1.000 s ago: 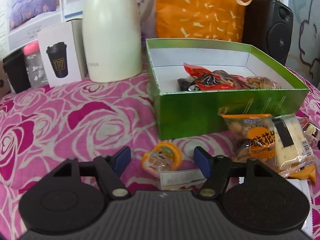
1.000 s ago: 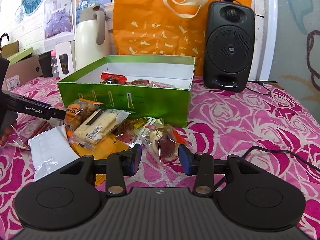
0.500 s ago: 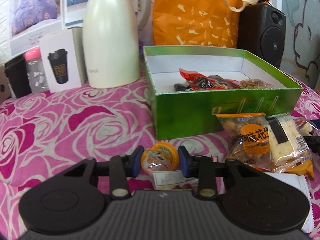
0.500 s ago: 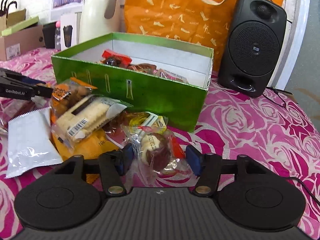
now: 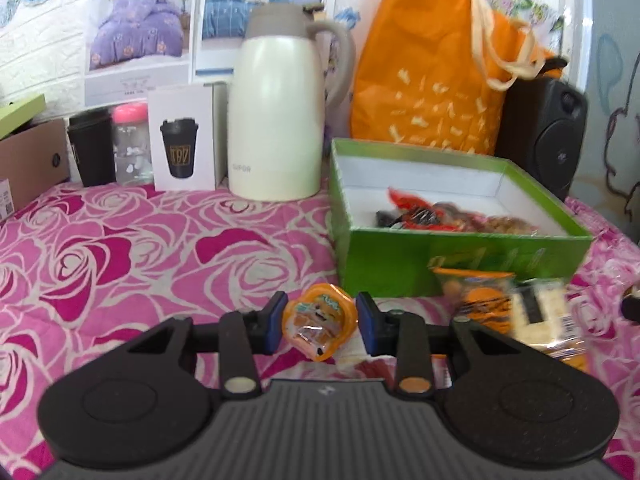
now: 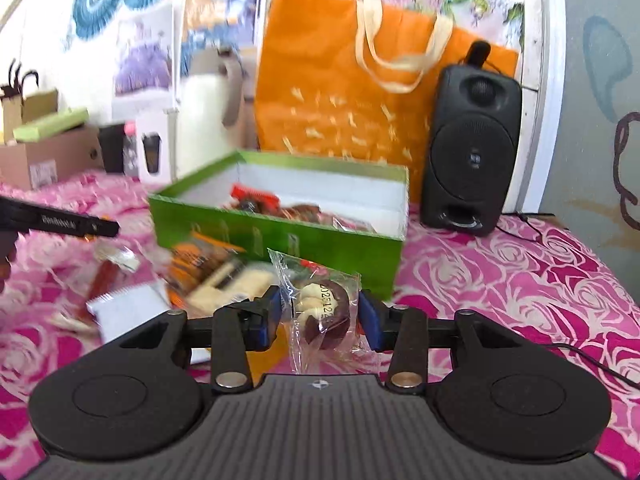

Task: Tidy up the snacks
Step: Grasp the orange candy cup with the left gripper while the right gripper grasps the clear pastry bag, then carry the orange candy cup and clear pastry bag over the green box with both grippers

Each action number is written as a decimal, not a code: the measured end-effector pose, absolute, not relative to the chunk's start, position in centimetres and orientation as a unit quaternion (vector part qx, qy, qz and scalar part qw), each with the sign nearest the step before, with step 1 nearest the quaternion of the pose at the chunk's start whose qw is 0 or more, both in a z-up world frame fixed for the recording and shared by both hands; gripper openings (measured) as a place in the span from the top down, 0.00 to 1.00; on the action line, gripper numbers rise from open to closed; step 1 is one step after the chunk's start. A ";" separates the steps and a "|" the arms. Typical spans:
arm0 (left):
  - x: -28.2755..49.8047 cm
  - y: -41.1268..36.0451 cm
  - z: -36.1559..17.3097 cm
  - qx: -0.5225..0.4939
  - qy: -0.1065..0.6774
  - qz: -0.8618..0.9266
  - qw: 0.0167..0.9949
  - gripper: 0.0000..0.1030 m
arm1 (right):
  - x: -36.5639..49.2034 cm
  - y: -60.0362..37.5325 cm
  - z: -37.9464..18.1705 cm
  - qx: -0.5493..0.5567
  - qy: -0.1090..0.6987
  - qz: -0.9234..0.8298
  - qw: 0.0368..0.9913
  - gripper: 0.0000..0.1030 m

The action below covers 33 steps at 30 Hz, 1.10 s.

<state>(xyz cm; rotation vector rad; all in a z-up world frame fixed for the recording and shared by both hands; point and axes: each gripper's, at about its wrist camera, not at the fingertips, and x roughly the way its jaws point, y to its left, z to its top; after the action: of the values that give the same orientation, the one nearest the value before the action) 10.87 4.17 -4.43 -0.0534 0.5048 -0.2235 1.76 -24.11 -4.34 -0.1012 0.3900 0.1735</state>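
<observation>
My left gripper (image 5: 321,322) is shut on a small orange jelly cup (image 5: 319,321) and holds it above the pink rose cloth, in front of the left end of the green box (image 5: 460,264). My right gripper (image 6: 319,318) is shut on a clear-wrapped brown and white pastry (image 6: 324,314), lifted in front of the green box (image 6: 276,240). The box holds several red and brown snack packets (image 5: 448,218). Loose snack packs (image 5: 516,312) lie before the box. The left gripper's finger (image 6: 60,222) shows at the left in the right wrist view.
A cream thermos jug (image 5: 276,120), a white cup carton (image 5: 186,136), a pink-lidded bottle (image 5: 130,144) and a black cup (image 5: 90,152) stand behind. An orange tote bag (image 5: 436,68) and a black speaker (image 6: 470,152) stand behind the box. A white sachet (image 6: 128,312) lies left of the packs.
Both grippers closed on their snacks and lifted them: the left on the jelly cup, the right on the wrapped pastry. Both views have risen and pulled back from the table.
</observation>
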 end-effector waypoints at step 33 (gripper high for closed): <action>10.0 -1.6 0.2 0.000 0.194 -0.141 0.971 0.67 | 2.2 -21.1 -0.5 0.042 0.109 0.133 0.984 0.32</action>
<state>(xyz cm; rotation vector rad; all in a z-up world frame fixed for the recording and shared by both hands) 9.97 -1.62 0.18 0.0006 0.3910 -0.2847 2.24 -21.13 -0.53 0.0854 0.2182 0.2668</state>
